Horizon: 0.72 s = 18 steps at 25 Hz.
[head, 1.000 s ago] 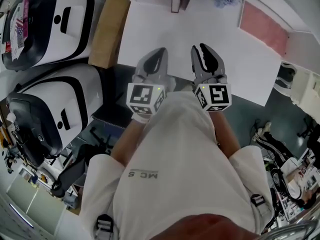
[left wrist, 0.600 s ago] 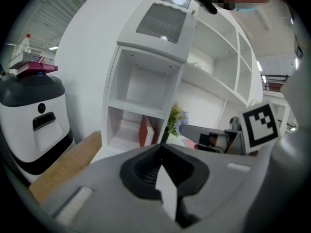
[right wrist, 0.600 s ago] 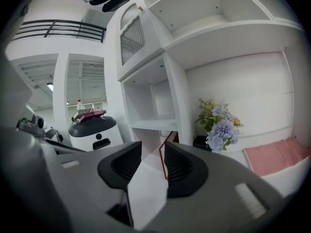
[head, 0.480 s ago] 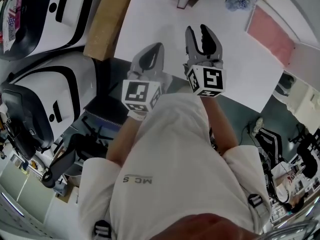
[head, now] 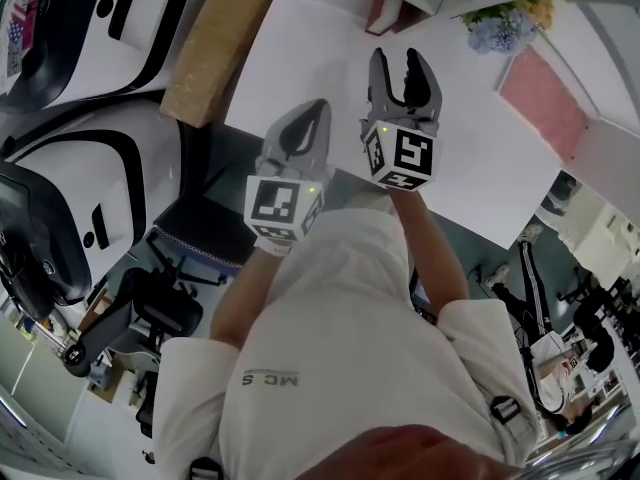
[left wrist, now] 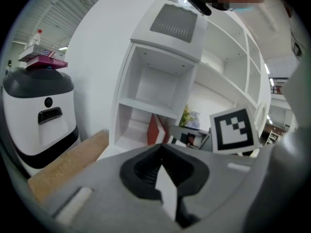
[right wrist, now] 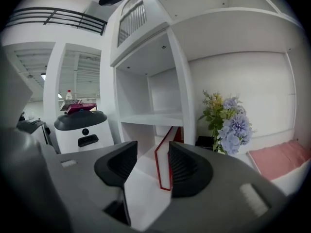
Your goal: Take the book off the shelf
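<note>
A red book (right wrist: 165, 165) with white pages leans in the lowest compartment of the white shelf (right wrist: 155, 120), a way ahead of my right gripper (right wrist: 152, 149). The book (head: 384, 13) also shows at the top of the head view. My right gripper (head: 398, 63) reaches over the white surface toward it; its jaws are opening with nothing between them. My left gripper (head: 321, 108) hangs lower and to the left, jaws shut and empty. In the left gripper view the book (left wrist: 156, 130) stands beyond the closed left gripper (left wrist: 161, 147).
Blue flowers (right wrist: 231, 123) and a dark frame (right wrist: 206, 142) stand right of the book, with a pink pad (head: 545, 93) further right. A brown board (head: 215, 48) lies at the left. White and black machines (head: 100, 168) stand on the left.
My right gripper has moved forward toward the shelf and its jaws have spread apart. The left gripper has stayed nearly in place, still shut.
</note>
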Tool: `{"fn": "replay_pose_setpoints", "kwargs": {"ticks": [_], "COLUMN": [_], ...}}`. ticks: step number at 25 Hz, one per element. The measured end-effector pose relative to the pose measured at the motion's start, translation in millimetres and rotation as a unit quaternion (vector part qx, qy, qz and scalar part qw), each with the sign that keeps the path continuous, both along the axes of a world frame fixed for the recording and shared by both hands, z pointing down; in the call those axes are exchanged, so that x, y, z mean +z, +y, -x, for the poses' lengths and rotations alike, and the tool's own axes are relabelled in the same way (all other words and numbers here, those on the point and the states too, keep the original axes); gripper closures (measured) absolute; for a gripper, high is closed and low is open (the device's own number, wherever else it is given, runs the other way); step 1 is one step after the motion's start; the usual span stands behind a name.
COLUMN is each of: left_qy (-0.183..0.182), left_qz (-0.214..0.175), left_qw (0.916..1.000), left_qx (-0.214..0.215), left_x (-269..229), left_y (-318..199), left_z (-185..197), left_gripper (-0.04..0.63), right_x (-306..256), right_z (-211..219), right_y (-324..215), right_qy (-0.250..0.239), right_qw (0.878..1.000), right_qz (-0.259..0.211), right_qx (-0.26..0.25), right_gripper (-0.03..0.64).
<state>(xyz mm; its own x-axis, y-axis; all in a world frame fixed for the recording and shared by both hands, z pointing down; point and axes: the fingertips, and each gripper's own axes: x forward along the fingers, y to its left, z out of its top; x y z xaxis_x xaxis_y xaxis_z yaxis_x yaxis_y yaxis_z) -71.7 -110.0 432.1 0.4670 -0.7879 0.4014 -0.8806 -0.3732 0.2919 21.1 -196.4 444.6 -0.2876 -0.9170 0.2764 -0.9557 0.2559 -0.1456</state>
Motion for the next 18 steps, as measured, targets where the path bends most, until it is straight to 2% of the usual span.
{"fn": "replay_pose_setpoints", "kwargs": {"ticks": [10,14,18], "left_qy": [-0.009,-0.009,-0.009], "left_qz": [0.007,0.01,0.012], "left_qw": [0.9999,0.9999,0.9999], "left_qx": [0.0,0.004,-0.002], "left_x": [18,24,30], "left_y": [0,1,1], "left_z": [15,17,22], "left_gripper": [0.594,0.594,0.594], "right_x": [39,46,52], "right_z": [10,7,5], "right_y": [-39,-54,-71], "right_qy": [0.038,0.046,0.046], "right_qw": [0.999,0.998,0.996], "right_qz": [0.001,-0.006,-0.007], "right_qx": [0.023,0.051,0.077], "right_gripper": [0.383,0.382,0.348]}}
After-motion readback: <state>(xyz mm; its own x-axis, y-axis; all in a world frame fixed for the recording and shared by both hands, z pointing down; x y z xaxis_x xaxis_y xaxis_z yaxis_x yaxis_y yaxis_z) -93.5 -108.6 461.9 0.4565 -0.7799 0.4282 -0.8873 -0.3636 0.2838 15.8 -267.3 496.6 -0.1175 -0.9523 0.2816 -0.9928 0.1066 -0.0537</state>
